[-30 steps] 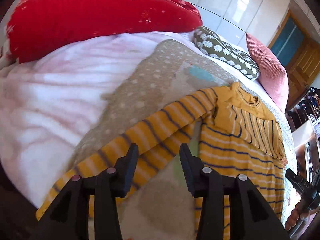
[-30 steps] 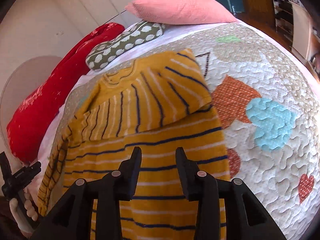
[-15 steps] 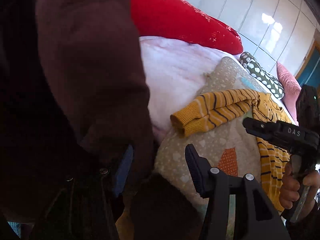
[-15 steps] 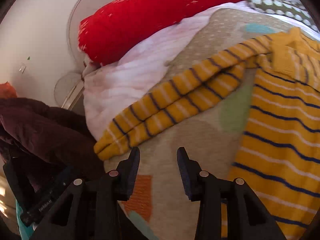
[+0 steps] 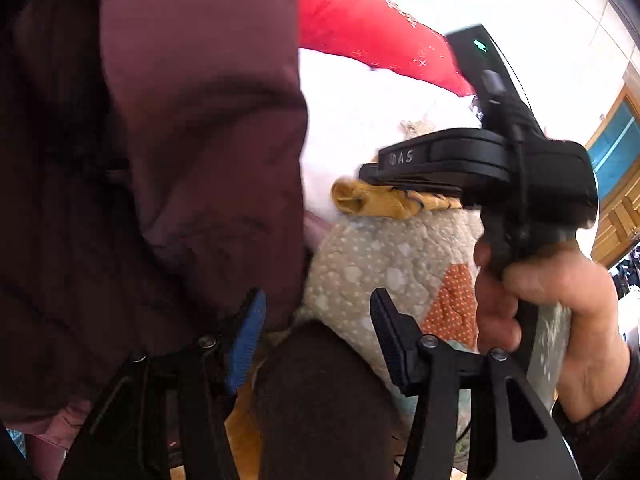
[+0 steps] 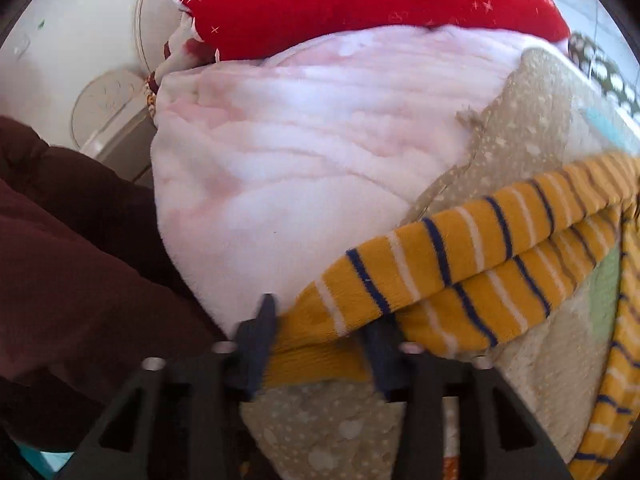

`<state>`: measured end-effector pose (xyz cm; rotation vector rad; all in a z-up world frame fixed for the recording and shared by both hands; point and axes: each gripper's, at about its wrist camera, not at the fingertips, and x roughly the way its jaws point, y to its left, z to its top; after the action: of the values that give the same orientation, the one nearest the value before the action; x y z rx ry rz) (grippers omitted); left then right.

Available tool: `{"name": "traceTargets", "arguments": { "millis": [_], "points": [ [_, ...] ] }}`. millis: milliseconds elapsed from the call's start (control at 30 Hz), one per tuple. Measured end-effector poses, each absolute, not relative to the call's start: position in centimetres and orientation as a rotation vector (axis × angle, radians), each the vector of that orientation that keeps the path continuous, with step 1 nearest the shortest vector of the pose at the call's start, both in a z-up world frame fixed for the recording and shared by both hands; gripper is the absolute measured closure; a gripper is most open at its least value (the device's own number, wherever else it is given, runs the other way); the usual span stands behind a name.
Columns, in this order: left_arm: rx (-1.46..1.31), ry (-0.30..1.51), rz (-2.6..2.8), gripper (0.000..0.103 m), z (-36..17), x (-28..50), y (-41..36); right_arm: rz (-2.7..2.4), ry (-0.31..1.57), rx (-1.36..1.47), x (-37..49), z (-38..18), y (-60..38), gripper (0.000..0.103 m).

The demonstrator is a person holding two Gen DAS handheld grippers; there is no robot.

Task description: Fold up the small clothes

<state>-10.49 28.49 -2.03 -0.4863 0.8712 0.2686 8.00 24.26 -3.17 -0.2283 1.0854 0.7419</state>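
A yellow top with navy and white stripes lies on the quilt (image 6: pixel 328 432). Its long sleeve (image 6: pixel 440 272) runs toward the bed's edge. My right gripper (image 6: pixel 320 340) is at the sleeve's cuff, and its jaws are closing with the cuff filling the gap and touching both fingers. In the left wrist view the right gripper (image 5: pixel 368 172) lies over the bunched cuff (image 5: pixel 360 200), held by a hand (image 5: pixel 560 300). My left gripper (image 5: pixel 316 320) hangs open off the bed's edge beside dark maroon clothing (image 5: pixel 160 160), with nothing gripped.
A pale pink fleece blanket (image 6: pixel 300 140) and a red pillow (image 6: pixel 360 0) lie beyond the sleeve. The top's body (image 6: pixel 624 320) is at the right edge. Maroon clothing (image 6: pixel 60 260) fills the left side. A wooden door (image 5: pixel 616 200) stands far right.
My right gripper swept from the top's body along the sleeve to its cuff. My left gripper drew back off the sleeve to the bed's edge, then stayed still.
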Motion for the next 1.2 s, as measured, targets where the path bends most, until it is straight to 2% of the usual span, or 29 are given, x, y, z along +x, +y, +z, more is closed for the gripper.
{"name": "traceTargets", "arguments": {
  "millis": [100, 233, 433, 567, 700, 967, 1067, 1167, 1200],
  "points": [
    [-0.483, 0.859, 0.236, 0.050, -1.3, -10.3, 27.9, 0.763, 1.067, -0.216, 9.0, -1.4, 23.0, 0.095],
    [-0.433, 0.841, 0.192, 0.050, 0.1, -9.5, 26.3, 0.749, 0.869, -0.174, 10.8, 6.0, 18.6, 0.095],
    [-0.363, 0.848, 0.098, 0.050, 1.2, -6.9, 22.8, 0.619, 0.565, -0.029, 14.9, 19.6, 5.6, 0.095],
    [-0.338, 0.875, 0.014, 0.050, 1.8, -4.8, 20.6, 0.483, 0.480, 0.005, 16.2, 23.5, -4.6, 0.094],
    [-0.324, 0.908, -0.078, 0.048, 1.9, -1.2, 17.5, 0.350, 0.562, 0.004, 17.8, 20.8, -13.7, 0.094],
    [-0.274, 0.968, -0.239, 0.046, 1.6, 10.7, 9.3, 0.022, 0.884, 0.126, 23.7, 6.1, -28.8, 0.094],
    [-0.319, 1.012, -0.285, 0.046, 0.8, 16.0, 7.1, 0.014, 0.945, 0.241, 23.4, 2.4, -32.1, 0.091],
    [-0.423, 1.064, -0.300, 0.046, -0.7, 21.4, 6.1, 0.044, 0.946, 0.325, 22.2, 1.1, -33.4, 0.078],
    [-0.442, 1.074, -0.303, 0.046, -1.2, 22.9, 5.8, 0.041, 0.943, 0.338, 21.8, 0.9, -33.6, 0.070]
  ]
}}
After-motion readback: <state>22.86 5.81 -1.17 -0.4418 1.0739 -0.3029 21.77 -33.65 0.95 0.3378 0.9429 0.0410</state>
